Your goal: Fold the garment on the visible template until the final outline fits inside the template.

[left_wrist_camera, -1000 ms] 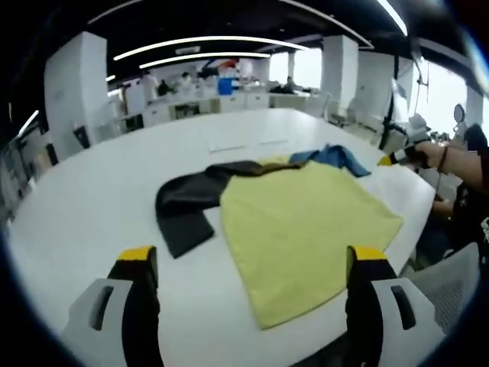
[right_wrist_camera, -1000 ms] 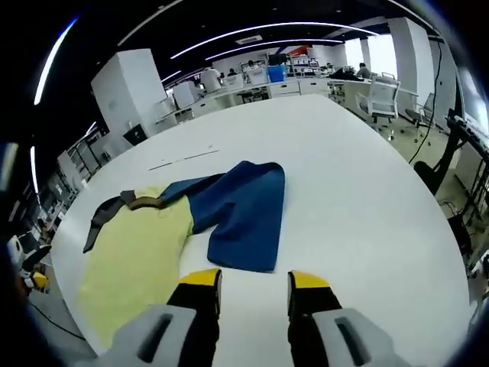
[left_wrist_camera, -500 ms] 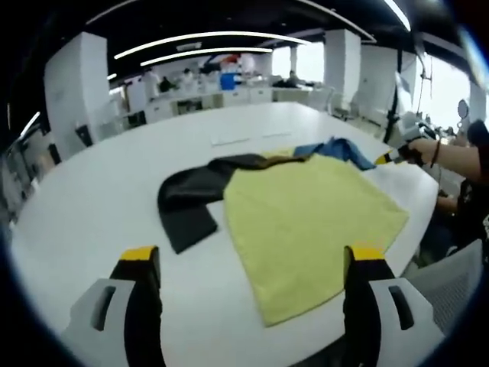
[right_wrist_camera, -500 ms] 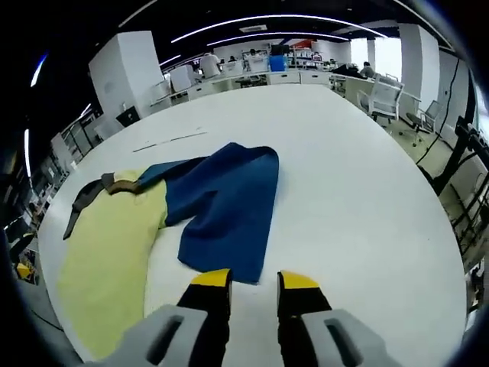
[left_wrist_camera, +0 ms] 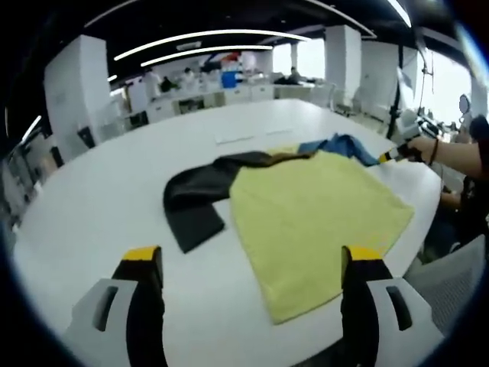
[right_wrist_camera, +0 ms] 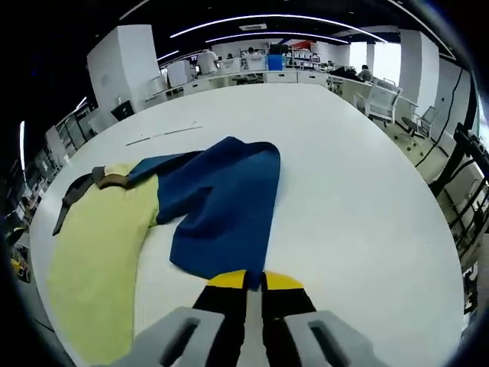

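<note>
Bare table [right_wrist_camera: 367, 199] surrounds the garment [right_wrist_camera: 221, 199]; nothing obstructs.

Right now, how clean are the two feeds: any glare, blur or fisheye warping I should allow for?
Left gripper view: soft overall, the white table bowed by the fisheye, ceiling light strips glaring, window behind the right gripper washed out. Right gripper view: sharper on the blue sleeve, the table bright but unglared, the jaws closed on the sleeve's hem.

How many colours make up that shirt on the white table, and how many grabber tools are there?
Yellow body: 1
Black sleeve: 1
Blue sleeve: 1
Brown collar band: 1
Colours total: 4
Grabber tools: 2, left gripper and right gripper
</note>
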`<control>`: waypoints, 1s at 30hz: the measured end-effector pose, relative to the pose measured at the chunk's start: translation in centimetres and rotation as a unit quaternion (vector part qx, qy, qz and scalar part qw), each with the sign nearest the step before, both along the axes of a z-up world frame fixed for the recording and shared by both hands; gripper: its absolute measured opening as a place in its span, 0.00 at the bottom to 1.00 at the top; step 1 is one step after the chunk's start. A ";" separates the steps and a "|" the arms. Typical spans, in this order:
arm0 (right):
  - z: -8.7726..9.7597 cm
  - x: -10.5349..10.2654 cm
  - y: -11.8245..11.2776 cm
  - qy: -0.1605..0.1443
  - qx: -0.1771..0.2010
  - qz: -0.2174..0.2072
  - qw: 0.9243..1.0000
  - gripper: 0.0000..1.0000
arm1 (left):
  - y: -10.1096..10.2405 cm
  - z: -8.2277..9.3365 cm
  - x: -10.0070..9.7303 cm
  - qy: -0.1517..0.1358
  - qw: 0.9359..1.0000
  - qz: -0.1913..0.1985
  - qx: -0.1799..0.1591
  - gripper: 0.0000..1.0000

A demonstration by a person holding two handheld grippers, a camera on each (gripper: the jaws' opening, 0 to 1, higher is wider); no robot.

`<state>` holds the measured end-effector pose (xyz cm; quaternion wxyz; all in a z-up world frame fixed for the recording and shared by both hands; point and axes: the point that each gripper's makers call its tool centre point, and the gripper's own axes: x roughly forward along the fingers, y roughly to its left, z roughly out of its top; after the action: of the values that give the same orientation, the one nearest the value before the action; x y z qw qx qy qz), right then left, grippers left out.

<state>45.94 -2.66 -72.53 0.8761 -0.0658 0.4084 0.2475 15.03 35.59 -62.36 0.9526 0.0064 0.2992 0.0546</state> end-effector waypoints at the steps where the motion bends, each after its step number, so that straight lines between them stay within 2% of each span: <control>1: 0.0 0.0 -0.1 0.002 0.004 -0.004 1.000 0.00 | 0.0 0.0 0.0 0.001 1.000 0.000 0.000 0.92; 5: -0.2 0.2 -0.4 0.006 0.017 -0.013 1.000 0.00 | -0.1 0.0 0.0 0.003 1.000 -0.001 0.003 0.92; 10: 0.7 0.5 -2.6 -0.003 0.000 -0.023 1.000 0.00 | -0.2 0.3 0.4 -0.004 1.000 -0.005 0.005 0.92; 15: 1.4 1.0 -4.9 -0.012 -0.017 -0.035 0.999 0.00 | -0.4 0.1 0.4 0.003 1.000 -0.010 0.007 0.91; 23: 2.2 1.1 -7.1 -0.021 -0.064 -0.021 0.997 0.00 | -0.7 0.2 0.8 -0.003 1.000 -0.016 0.006 0.90; 30: 2.7 2.2 -8.5 -0.028 -0.102 -0.010 0.994 0.00 | -0.6 0.3 0.7 -0.003 1.000 -0.016 0.009 0.90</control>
<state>48.17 -11.17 -69.87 0.8786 -0.1573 0.4071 0.1937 15.70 35.02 -62.03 0.9541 0.0199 0.2957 0.0424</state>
